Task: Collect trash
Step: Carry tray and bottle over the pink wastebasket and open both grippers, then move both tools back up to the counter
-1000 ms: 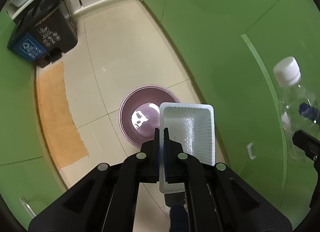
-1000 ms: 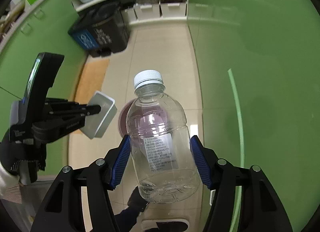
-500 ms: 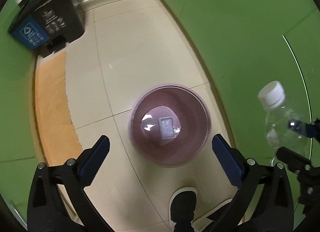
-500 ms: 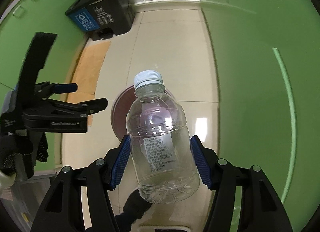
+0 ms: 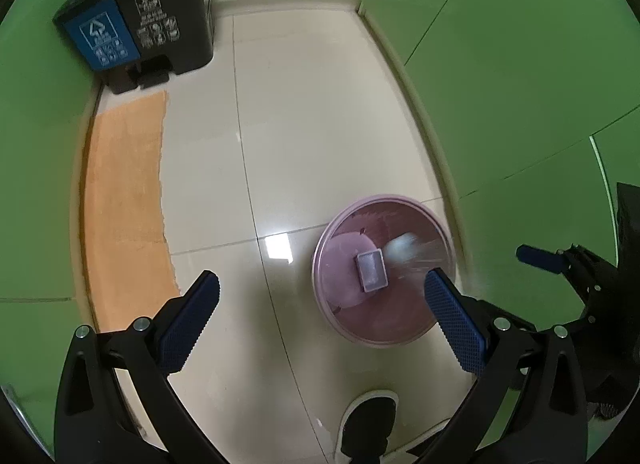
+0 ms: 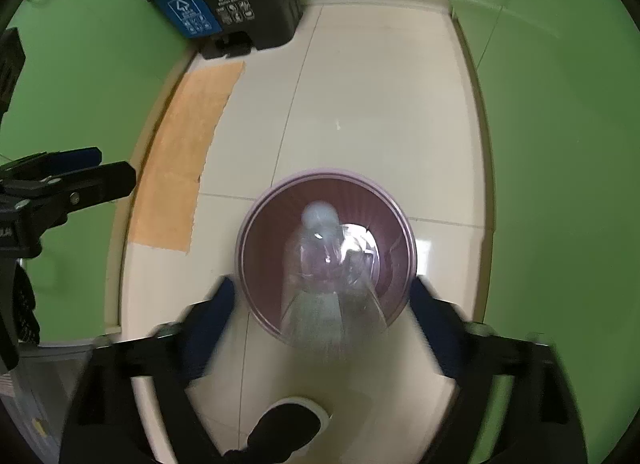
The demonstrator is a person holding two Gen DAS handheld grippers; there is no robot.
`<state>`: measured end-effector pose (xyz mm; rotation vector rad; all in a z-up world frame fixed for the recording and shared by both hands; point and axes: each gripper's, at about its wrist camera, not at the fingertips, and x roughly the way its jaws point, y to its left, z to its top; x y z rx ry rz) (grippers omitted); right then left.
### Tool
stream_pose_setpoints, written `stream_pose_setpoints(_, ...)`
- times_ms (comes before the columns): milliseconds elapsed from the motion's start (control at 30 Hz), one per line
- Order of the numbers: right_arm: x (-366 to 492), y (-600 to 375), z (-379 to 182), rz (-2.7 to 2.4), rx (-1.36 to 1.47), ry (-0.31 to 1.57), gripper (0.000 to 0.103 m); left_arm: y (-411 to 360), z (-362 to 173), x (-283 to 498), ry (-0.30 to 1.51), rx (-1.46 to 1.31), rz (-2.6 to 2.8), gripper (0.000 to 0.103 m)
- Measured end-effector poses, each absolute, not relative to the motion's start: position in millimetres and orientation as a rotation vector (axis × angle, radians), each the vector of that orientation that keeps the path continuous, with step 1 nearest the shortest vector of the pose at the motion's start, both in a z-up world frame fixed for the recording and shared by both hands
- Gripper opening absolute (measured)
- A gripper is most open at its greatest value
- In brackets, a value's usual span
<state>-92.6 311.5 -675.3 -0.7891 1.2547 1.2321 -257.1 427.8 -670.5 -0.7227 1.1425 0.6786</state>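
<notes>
Bottle (image 6: 320, 264), light clear plastic, slippery, grip at waist: falling blurred into pink bin (image 6: 248, 264) w/ white tray (image 5: 372, 272). Right gripper (image 6: 320, 292) jaws opening, bottle loose between; left gripper (image 5: 320, 292) wide, empty.

Even indoor light; glare patch on the floor tiles (image 5: 278, 246). Fisheye bends edges, black corners. Right view blurs the bottle (image 6: 328, 276) at 6 o'clock

A kitchen: green cabinets (image 5: 500, 64), tiled floor (image 5: 312, 112), pedal recycling bin (image 5: 140, 32).
</notes>
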Motion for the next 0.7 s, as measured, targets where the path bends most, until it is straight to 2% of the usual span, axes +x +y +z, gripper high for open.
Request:
stream_pose_setpoints(167, -89.1, 307.9, -646.6, 1.207, -0.79, 1.242, 0.092, 420.2, -640.3, -252.2, 1.142, -0.729, 0.673, 0.1)
stream_pose_setpoints(300, -83.0, 295.1, -595.9, 1.169, -0.761, 1.224, 0.096, 408.8, -599.1, -242.5, 1.15, -0.73, 0.655, 0.1)
stream_pose_setpoints(500, -74.2, 262.5, -484.0, 1.124, -0.687, 1.206, 0.097, 384.0, -491.8, -219.9, 1.124, -0.641, 0.626, 0.1)
stream_pose_setpoints(700, -60.0, 217.3, -343.5, 1.105, -0.554, 1.116, 0.097, 352.9, -353.0, -194.9, 1.042, -0.523, 0.592, 0.1)
